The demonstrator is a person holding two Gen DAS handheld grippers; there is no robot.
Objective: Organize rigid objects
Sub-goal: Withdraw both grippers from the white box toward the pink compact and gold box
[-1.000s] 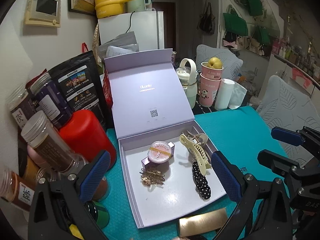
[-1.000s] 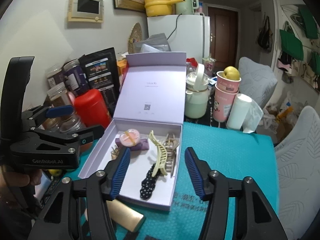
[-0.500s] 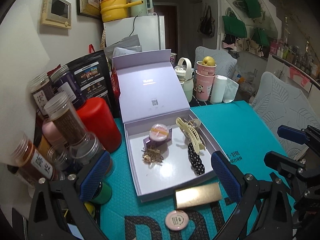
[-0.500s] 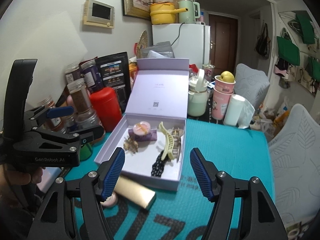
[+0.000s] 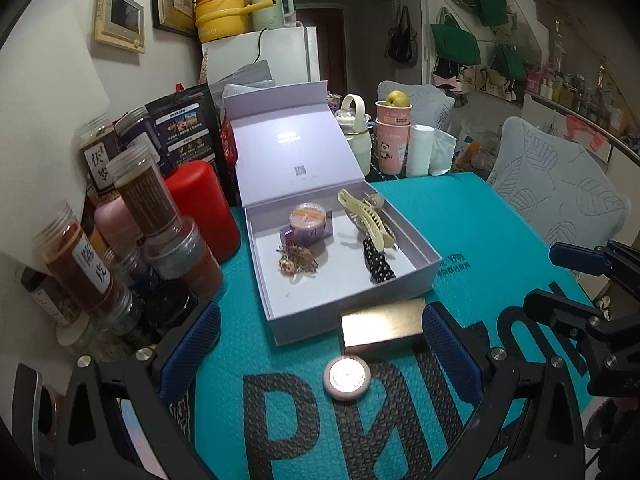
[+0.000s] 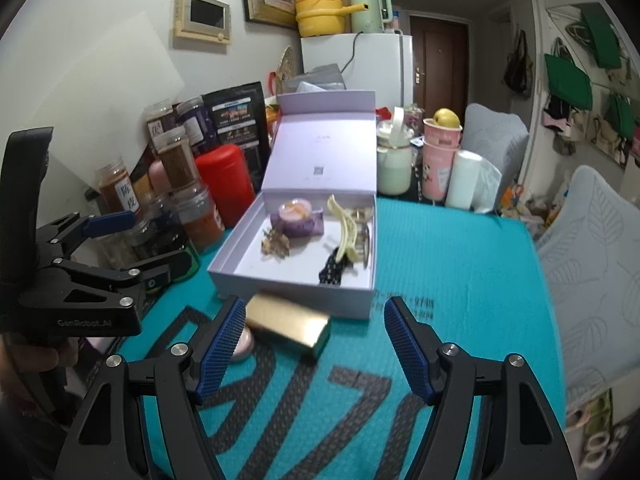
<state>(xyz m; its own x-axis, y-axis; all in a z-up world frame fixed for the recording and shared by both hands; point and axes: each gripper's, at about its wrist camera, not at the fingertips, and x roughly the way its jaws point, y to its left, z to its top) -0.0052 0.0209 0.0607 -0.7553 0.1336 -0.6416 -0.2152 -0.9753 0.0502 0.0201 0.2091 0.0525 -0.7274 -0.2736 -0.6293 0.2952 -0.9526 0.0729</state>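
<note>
In the left wrist view, the left gripper (image 5: 320,344) has its fingers spread wide with nothing held. Between them on the teal tabletop (image 5: 492,216) lie a gold rectangular case (image 5: 382,328), touching the front wall of the open lilac box (image 5: 348,316), and, nearer the camera than the box, a small round pink compact (image 5: 347,375) in full. Inside the box sit a purple jar (image 5: 306,224), a gold hair ornament (image 5: 296,262), a cream claw clip (image 5: 366,218) and a black dotted clip (image 5: 378,266). The right gripper shows only at the right edge.

In the right wrist view, the right gripper (image 6: 314,346) has just been opening; its fingers stand apart and empty. Here the compact (image 6: 244,344) is mostly hidden behind the left finger, while the gold case (image 6: 288,324) lies in front of the box (image 6: 292,292). This view alone shows the left gripper (image 6: 116,248) from the side, left of the box, and a hand (image 6: 36,360) under it.
</note>
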